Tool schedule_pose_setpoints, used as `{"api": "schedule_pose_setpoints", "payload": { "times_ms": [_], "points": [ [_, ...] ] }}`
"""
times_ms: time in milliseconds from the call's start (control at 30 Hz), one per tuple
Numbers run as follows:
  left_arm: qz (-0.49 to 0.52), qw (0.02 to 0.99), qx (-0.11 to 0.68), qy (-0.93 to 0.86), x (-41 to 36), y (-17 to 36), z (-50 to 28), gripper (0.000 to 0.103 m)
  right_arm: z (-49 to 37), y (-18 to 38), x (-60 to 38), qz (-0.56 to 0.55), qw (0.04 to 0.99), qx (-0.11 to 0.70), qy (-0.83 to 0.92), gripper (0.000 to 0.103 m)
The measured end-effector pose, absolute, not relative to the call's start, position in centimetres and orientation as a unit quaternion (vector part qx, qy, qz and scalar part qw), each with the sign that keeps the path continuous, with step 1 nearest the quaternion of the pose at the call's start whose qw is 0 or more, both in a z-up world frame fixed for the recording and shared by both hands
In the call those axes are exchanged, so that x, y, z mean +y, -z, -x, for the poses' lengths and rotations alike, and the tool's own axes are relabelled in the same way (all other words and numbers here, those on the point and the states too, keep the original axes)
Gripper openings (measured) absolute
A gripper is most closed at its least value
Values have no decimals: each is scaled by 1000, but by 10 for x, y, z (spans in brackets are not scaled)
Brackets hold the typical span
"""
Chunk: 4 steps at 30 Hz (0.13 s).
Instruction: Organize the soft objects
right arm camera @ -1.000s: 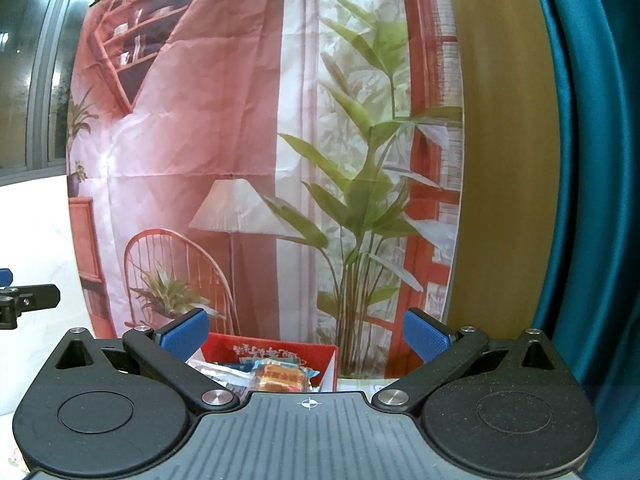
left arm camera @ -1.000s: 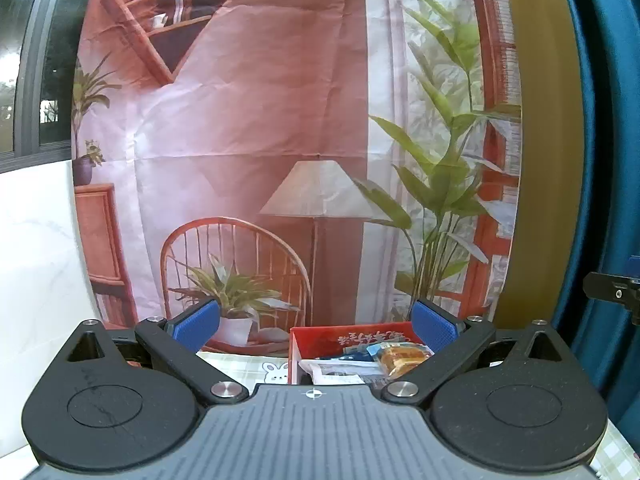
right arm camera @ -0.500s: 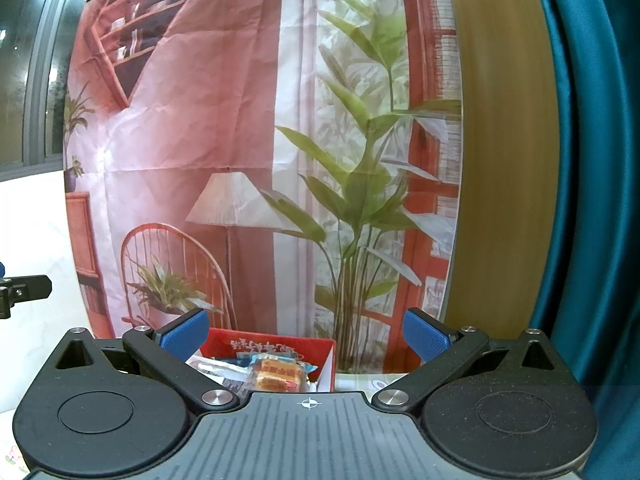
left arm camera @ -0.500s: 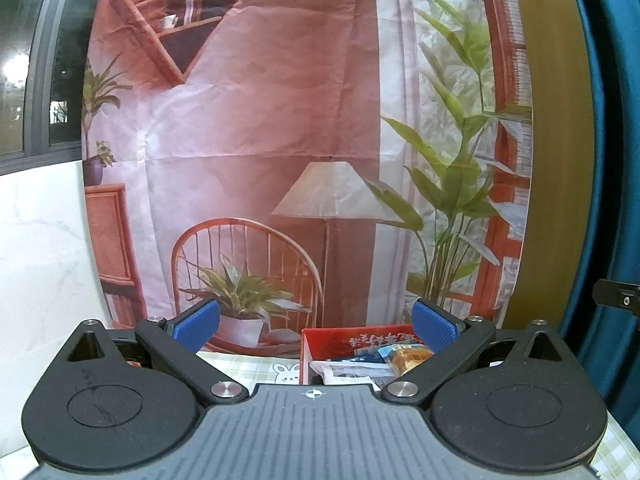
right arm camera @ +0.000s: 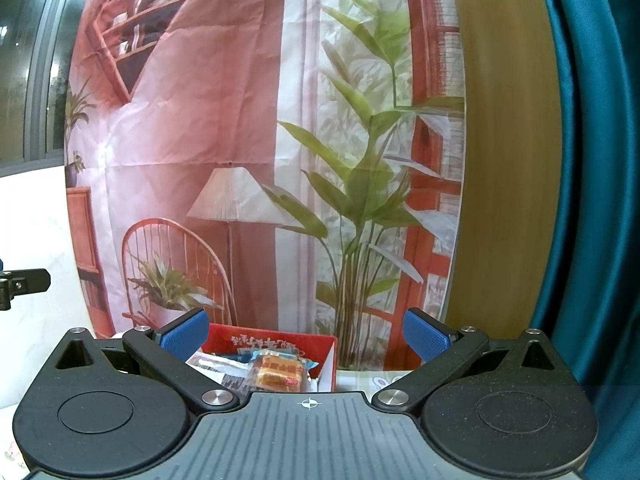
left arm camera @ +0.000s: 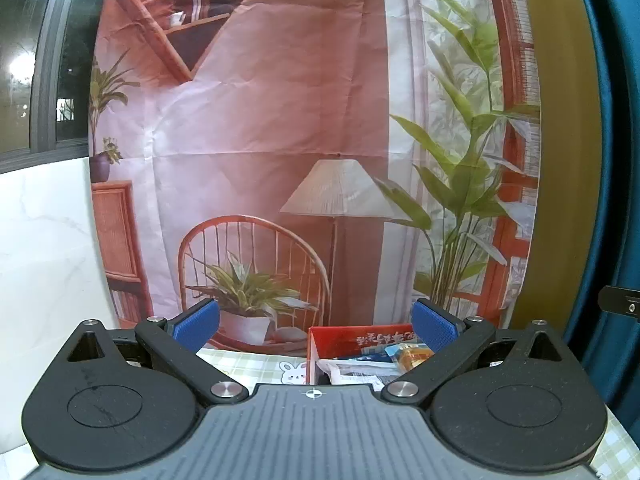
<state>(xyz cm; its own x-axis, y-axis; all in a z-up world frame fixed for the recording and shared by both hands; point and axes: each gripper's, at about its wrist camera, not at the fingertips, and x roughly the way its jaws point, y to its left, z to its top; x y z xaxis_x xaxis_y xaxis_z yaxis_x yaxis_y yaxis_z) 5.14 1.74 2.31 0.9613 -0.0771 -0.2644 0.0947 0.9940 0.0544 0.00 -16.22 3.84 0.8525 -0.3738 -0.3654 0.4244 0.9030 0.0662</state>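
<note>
Ahead, a red box [right arm camera: 276, 340] of packets (one orange [right arm camera: 276, 374]) is seen on the bench [left arm camera: 248, 360]; left gripper [left arm camera: 316, 322] and right gripper [right arm camera: 306, 332] fingers are spread wide, empty.

Red cardboard box [right arm camera: 276, 340] stands on the checked cloth ahead of me, open at top, printed characters on its inner back wall. Inside it soft packets lie in a loose pile. On top is a clear-wrapped orange cake packet [right arm camera: 278, 372], lying flat, w/ red label, approx. at the box's right half. Under and left of it a white printed packet [right arm camera: 216, 366], and a blue packet [right arm camera: 240, 356] behind. From my left side the same box [left arm camera: 360, 340] shows the cake packet [left arm camera: 412, 354] near its right wall.
</note>
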Motion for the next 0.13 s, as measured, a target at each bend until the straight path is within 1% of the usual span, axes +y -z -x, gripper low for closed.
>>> {"api": "schedule_pose_setpoints", "payload": {
  "times_ms": [133],
  "points": [
    [-34, 990, 131, 42, 18, -24, -52, 103, 0, -38, -163, -73, 960, 175, 207, 103]
  ]
}}
